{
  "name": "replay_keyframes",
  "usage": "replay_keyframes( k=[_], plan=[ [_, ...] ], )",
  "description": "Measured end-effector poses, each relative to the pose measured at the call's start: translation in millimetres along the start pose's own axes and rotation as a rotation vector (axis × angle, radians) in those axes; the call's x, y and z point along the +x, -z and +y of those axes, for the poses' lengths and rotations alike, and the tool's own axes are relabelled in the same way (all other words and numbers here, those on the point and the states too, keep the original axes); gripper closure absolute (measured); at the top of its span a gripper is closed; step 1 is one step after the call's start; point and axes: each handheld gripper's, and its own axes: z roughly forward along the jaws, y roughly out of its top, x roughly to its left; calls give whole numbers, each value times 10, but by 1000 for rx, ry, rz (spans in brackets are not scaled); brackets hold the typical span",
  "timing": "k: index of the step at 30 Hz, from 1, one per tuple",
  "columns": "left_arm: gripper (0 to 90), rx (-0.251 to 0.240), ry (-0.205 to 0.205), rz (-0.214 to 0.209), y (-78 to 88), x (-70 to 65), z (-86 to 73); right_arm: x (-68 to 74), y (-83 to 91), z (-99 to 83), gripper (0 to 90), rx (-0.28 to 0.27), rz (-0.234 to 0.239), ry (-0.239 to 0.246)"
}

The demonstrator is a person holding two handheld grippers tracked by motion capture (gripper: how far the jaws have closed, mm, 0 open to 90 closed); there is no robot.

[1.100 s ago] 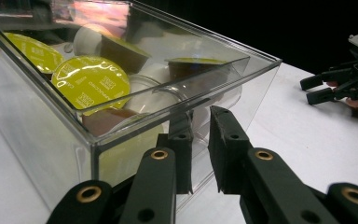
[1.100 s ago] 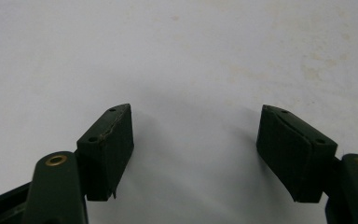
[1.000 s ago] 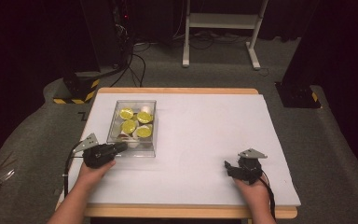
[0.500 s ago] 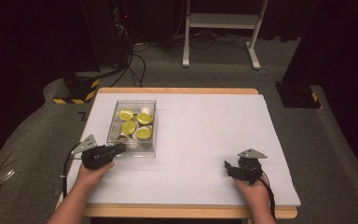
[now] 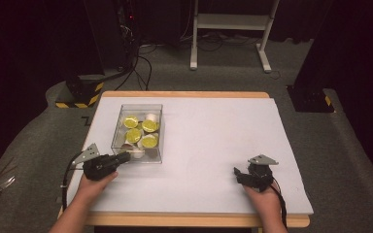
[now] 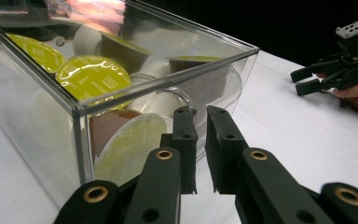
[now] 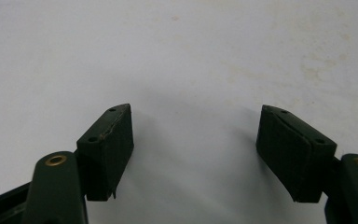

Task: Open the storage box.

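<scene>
A clear plastic box (image 5: 138, 105) stands on the left half of the white table top and holds several coffee capsules (image 5: 141, 133) with lime-green lids. My left gripper (image 5: 124, 158) lies just before the box's near left corner, pointing at it. In the left gripper view its jaws (image 6: 201, 114) are shut with only a thin slit and nothing between them, close to the box's wall (image 6: 37, 130). The capsules (image 6: 91, 74) show through that wall. My right gripper (image 5: 236, 173) rests at the near right of the table, open and empty, its fingertips (image 7: 193, 116) over bare white surface.
The white sheet (image 5: 213, 136) covers a wooden table whose edge (image 5: 184, 221) runs along the front. Beyond the table are dark floor, cables and a white stand (image 5: 228, 29). The right gripper (image 6: 300, 81) also appears far off in the left gripper view.
</scene>
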Motion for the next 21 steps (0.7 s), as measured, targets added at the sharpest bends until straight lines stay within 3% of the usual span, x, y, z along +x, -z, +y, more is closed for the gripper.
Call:
replay_keyframes(
  k=[21],
  plan=[
    [839,2,-2,-26,153,-144,-83,1,0,0,274,-1,-1,2]
  ],
)
